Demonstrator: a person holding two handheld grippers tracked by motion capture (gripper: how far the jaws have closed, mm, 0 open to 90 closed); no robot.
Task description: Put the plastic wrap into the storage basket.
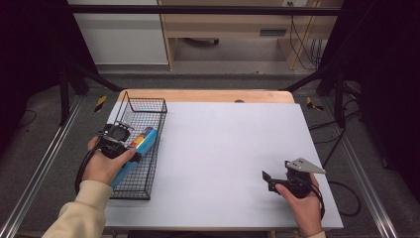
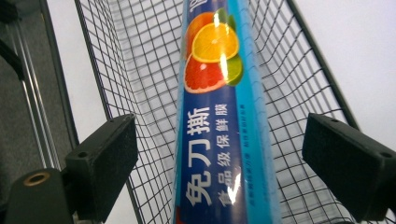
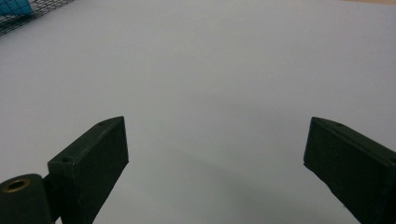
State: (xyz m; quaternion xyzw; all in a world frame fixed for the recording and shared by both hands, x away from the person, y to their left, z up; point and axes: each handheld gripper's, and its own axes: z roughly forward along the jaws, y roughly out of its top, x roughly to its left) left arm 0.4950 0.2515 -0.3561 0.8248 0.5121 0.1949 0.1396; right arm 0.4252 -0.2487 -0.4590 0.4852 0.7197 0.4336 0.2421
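1. The left hand [image 1: 104, 166] covers the near part of the box [image 1: 141, 144]; the far end of the box is cut off in the left gripper view.
2. The basket [image 1: 148, 106] is black wire mesh, oblong, with a raised handle at its far end; it sits at the table's [image 1: 228, 148] left edge.
3. The box is a long, glossy blue carton lying lengthwise in the basket.
4. It shows citrus slices and Chinese print, "免刀撕 保鲜膜" among it; the smaller print is too fine to read.
5. The left gripper [image 2: 219, 154] has wide jaws flanking the box, pads clear of it.
6. The right gripper [image 3: 215, 154] has wide jaws with nothing between them, over bare white tabletop.
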